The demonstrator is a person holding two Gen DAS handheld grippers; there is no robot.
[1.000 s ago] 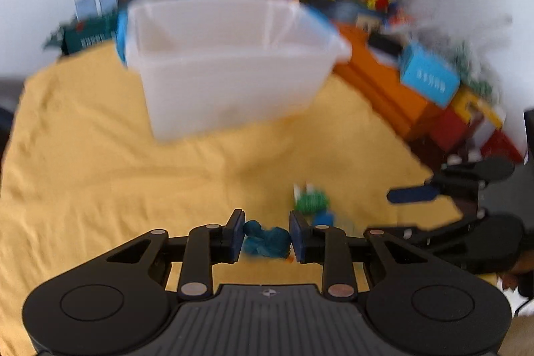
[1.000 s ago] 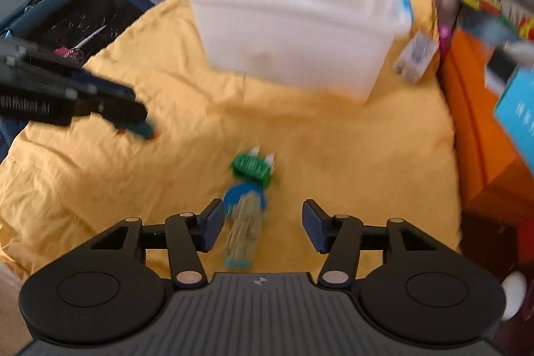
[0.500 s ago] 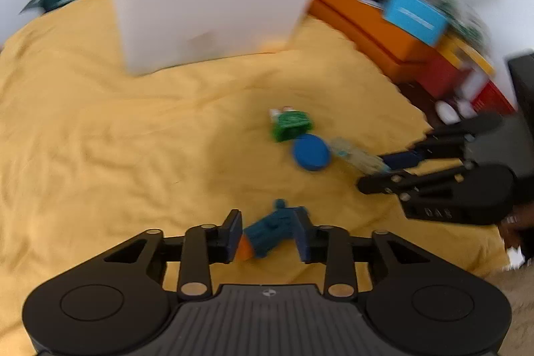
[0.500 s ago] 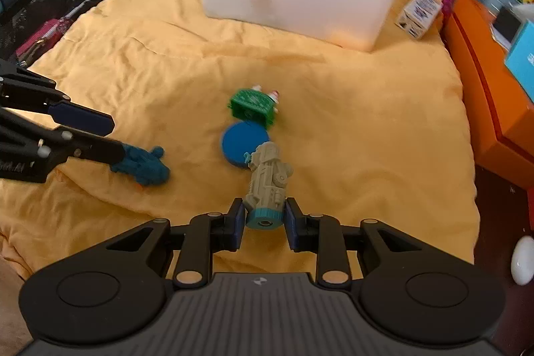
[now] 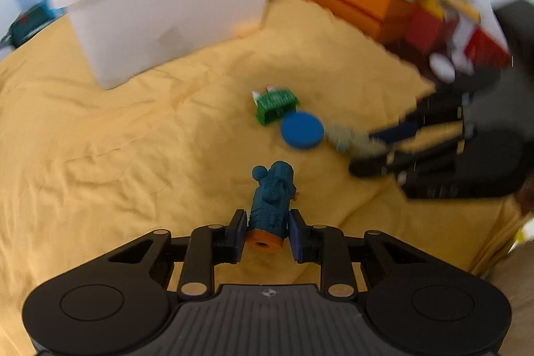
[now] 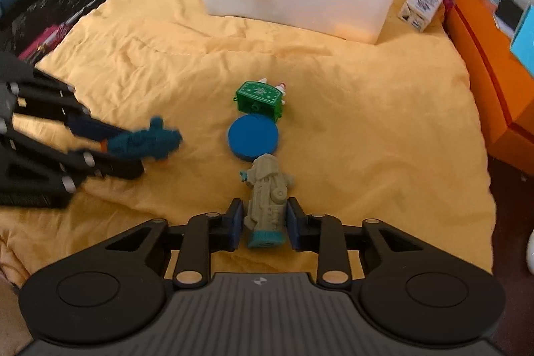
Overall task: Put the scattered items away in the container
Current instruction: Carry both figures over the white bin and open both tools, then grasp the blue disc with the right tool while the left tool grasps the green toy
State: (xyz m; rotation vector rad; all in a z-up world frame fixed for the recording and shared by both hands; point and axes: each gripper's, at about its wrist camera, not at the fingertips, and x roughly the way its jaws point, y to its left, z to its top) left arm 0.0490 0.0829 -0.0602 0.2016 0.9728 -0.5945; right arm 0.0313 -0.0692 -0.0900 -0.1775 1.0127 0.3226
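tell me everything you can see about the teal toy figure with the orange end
The teal toy figure looks like moulded plastic, a stubby cylinder with raised knobs, a small round bump at its far end and an orange ring base nearest the camera. It lies lengthwise between the blue pads of the left claw, which are closing on its base end, pointing away toward the white container. Its far part lies over the yellow cloth.

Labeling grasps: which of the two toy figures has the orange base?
The teal figure between the left gripper fingers, which are closing; the beige figure has a teal base.
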